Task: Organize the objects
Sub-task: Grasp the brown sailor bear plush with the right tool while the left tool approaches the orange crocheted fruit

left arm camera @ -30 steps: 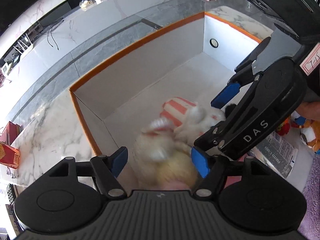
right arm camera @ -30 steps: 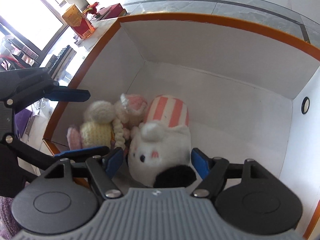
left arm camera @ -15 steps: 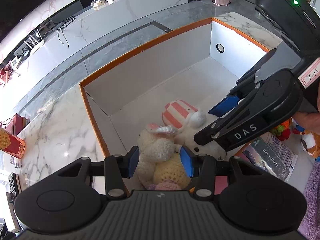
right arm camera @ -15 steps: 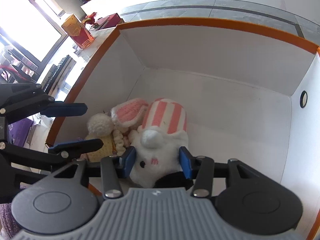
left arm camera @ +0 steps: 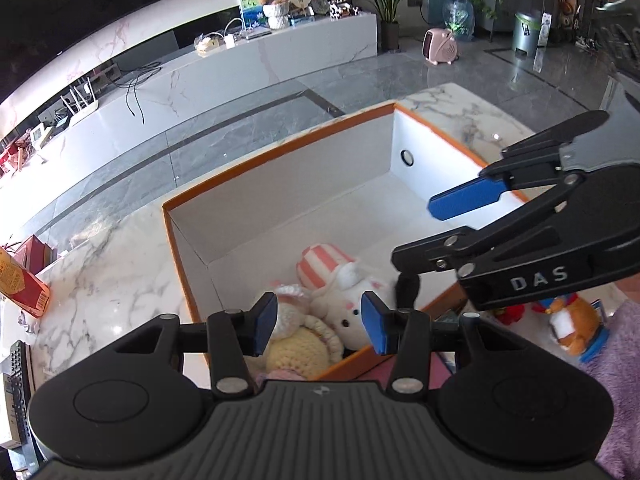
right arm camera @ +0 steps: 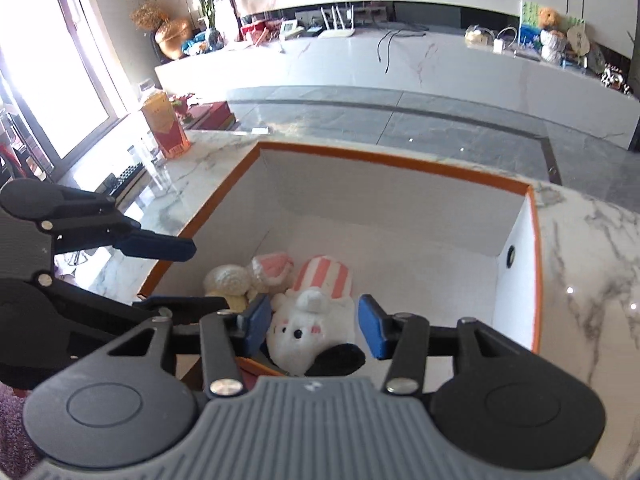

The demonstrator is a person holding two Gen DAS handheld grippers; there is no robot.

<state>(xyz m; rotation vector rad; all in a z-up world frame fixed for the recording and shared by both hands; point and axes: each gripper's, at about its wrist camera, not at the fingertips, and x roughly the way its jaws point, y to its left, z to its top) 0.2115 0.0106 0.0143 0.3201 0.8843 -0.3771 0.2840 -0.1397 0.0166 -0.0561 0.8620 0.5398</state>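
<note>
An orange-rimmed white box (left arm camera: 280, 184) stands on the marble table and also shows in the right wrist view (right arm camera: 400, 216). In its near corner lie a white plush with a pink-striped body (left arm camera: 344, 296) (right arm camera: 316, 320) and a yellow and cream crocheted doll (left arm camera: 296, 344) (right arm camera: 232, 284). My left gripper (left arm camera: 318, 322) is open and empty, raised above the box's near edge over the doll. My right gripper (right arm camera: 312, 326) is open and empty, raised above the white plush. In the left wrist view the right gripper (left arm camera: 448, 236) hangs over the box's right side.
An orange plush (left arm camera: 568, 320) and a red toy (left arm camera: 508, 312) lie on the table right of the box. A red-orange carton (left arm camera: 20, 284) (right arm camera: 164, 128) stands at the left. A remote (left arm camera: 16, 392) lies near the table's left edge.
Both grippers have let go of the plush toys and pulled up and back out of the box. The doll and the white plush now rest in the box's near corner.
</note>
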